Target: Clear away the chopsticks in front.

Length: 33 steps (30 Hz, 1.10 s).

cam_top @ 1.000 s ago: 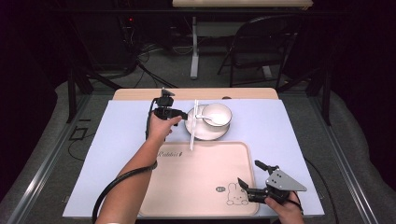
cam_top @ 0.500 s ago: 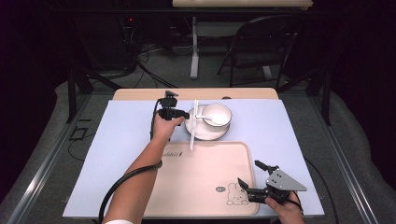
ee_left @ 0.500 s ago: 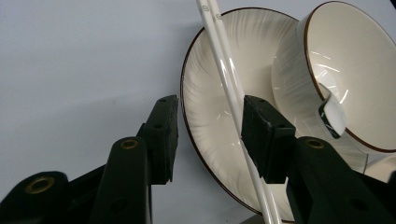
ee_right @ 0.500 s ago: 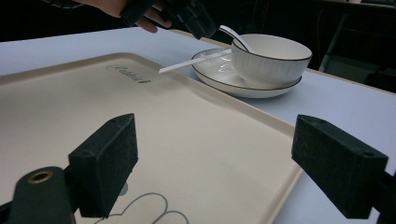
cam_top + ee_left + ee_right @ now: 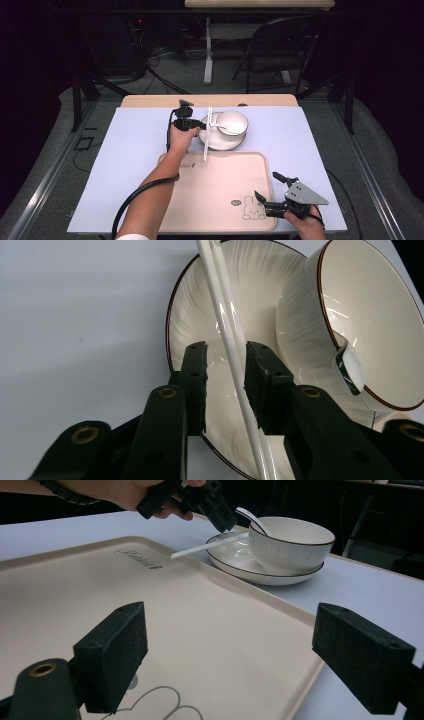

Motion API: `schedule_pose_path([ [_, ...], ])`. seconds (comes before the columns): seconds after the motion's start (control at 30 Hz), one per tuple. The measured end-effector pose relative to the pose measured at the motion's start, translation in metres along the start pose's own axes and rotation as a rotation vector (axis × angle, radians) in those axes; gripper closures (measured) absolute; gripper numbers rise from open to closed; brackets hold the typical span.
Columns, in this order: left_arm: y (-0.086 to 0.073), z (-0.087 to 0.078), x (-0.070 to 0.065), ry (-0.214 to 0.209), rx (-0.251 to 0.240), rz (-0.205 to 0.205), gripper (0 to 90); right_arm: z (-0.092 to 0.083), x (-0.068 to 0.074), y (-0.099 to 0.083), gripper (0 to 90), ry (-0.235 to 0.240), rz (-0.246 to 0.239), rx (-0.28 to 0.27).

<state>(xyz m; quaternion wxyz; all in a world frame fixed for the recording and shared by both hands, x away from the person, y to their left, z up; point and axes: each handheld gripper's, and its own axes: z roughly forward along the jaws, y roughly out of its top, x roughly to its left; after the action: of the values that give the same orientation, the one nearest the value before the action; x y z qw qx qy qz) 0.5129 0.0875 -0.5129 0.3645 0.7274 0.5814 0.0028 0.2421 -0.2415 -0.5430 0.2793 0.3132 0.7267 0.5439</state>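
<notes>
A pair of white chopsticks [image 5: 227,335] lies across a white gold-rimmed plate [image 5: 200,305], one end reaching toward the tray. On the plate stands a white bowl [image 5: 370,315] with a white spoon [image 5: 350,365] in it. My left gripper [image 5: 226,352] reaches over the plate's left rim [image 5: 206,141]. Its jaws have just been closing and straddle the chopsticks [image 5: 207,137]. A gap shows at the left pad, so they stand open. My right gripper [image 5: 266,184] hangs open over the tray's near right corner, with nothing between its jaws.
A beige tray [image 5: 215,200] with a rabbit drawing lies in front of the plate on a pale blue mat [image 5: 135,150]. Beyond the table's far edge stand a folding chair [image 5: 280,45] and a table leg on the floor.
My left gripper has edged a little toward the plate and the chopsticks. The right gripper has not moved.
</notes>
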Motion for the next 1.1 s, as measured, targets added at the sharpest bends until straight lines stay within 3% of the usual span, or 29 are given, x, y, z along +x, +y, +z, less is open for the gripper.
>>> schedule_pose_path([
  [0.63, 0.000, 0.010, -0.008, 0.018, 0.022, 0.010, 78.2, -0.001, 0.000, 0.000, 14.0, 0.003, -0.005, -0.002],
  [0.87, 0.001, 0.011, -0.007, 0.012, 0.026, -0.022, 79.9, -0.001, 0.000, 0.000, 14.0, 0.003, -0.005, -0.003],
  [1.1, 0.002, 0.014, -0.009, 0.039, 0.046, -0.046, 82.0, -0.001, 0.000, 0.000, 14.0, 0.003, -0.004, -0.004],
])
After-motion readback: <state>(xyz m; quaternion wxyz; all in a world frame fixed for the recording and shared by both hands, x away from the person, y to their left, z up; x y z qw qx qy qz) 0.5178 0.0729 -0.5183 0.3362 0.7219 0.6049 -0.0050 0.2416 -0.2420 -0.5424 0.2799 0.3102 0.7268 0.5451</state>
